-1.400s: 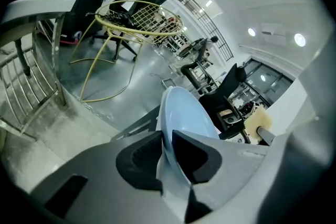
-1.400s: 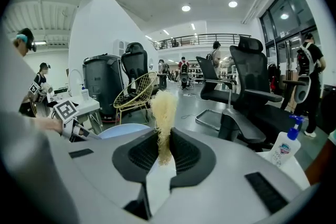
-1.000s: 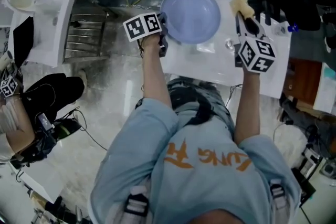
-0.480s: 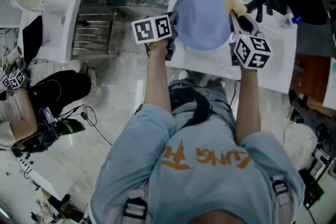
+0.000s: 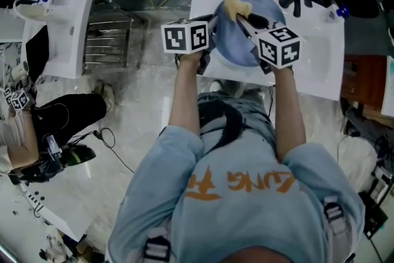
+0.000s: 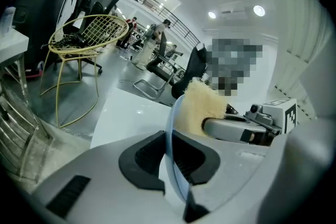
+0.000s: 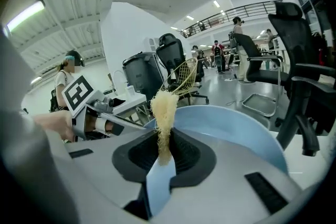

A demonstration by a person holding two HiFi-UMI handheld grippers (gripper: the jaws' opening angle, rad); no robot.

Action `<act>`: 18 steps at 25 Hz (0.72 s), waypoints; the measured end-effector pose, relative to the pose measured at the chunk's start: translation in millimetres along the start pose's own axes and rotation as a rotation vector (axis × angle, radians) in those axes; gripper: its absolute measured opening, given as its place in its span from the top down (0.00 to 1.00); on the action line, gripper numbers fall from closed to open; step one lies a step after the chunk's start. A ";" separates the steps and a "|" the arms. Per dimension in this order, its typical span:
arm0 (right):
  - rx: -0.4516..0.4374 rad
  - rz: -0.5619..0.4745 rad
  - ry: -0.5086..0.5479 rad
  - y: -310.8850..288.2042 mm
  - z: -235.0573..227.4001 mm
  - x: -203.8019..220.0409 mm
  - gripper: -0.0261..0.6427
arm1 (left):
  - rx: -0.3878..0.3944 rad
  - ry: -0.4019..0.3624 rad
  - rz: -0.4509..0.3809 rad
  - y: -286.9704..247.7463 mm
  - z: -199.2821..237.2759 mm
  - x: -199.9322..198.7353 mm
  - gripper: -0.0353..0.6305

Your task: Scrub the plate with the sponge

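Over the last second we brought the sponge [image 5: 237,7], pinched in the right gripper [image 7: 160,153], from the table's [image 5: 320,64] right side onto the plate [image 5: 234,49]. The left gripper [image 6: 169,160] clamps the plate's rim near the table's left edge. Scrubbing can begin.

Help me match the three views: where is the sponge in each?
Head view: sponge at top centre, against the plate.
Left gripper view: sponge right of centre, behind the plate's rim.
Right gripper view: sponge at centre, pinched in the right gripper.
Shared landmark: the blue plate.
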State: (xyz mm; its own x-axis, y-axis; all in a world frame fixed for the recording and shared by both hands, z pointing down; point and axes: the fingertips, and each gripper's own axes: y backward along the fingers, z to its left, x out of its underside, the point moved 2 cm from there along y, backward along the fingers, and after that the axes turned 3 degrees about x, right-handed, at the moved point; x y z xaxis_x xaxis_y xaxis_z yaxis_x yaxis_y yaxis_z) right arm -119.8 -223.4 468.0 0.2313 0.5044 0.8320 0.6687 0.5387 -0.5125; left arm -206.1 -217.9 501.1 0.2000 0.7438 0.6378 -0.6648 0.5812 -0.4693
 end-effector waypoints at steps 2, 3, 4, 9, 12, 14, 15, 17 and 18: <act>-0.030 0.033 0.004 -3.6 6.0 3.5 0.89 | 0.018 -0.023 0.006 -0.8 -7.0 1.2 0.90; -0.028 0.043 0.005 -3.9 5.8 5.3 0.89 | 0.024 -0.030 0.007 -0.4 -9.1 2.5 0.90; -0.015 0.047 0.004 -3.9 3.9 6.9 0.89 | 0.033 -0.034 0.007 0.9 -10.3 3.7 0.90; 0.087 0.027 -0.016 1.3 -13.2 10.6 0.89 | 0.087 -0.048 0.018 5.1 -15.7 8.7 0.90; 0.166 0.008 -0.032 10.0 -28.9 14.0 0.89 | 0.097 -0.065 0.045 -0.1 -20.0 13.1 0.90; 0.238 -0.004 -0.054 19.5 -44.5 17.3 0.89 | 0.101 -0.081 0.067 -4.9 -24.0 15.3 0.89; 0.273 -0.009 -0.069 25.5 -52.7 19.6 0.89 | 0.104 -0.090 0.080 -7.3 -26.3 16.5 0.89; 0.339 -0.018 -0.104 38.9 -68.6 26.2 0.89 | 0.112 -0.105 0.103 -12.2 -30.9 19.1 0.89; 0.368 -0.022 -0.120 45.8 -76.2 30.3 0.89 | 0.116 -0.109 0.111 -15.1 -32.7 20.6 0.89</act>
State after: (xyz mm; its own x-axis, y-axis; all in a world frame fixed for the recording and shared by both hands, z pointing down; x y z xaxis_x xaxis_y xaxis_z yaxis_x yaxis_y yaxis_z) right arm -28.4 -234.8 485.9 0.1205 0.5540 0.8238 0.3688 0.7455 -0.5552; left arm -168.3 -200.5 501.4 0.0454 0.7574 0.6513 -0.7583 0.4506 -0.4711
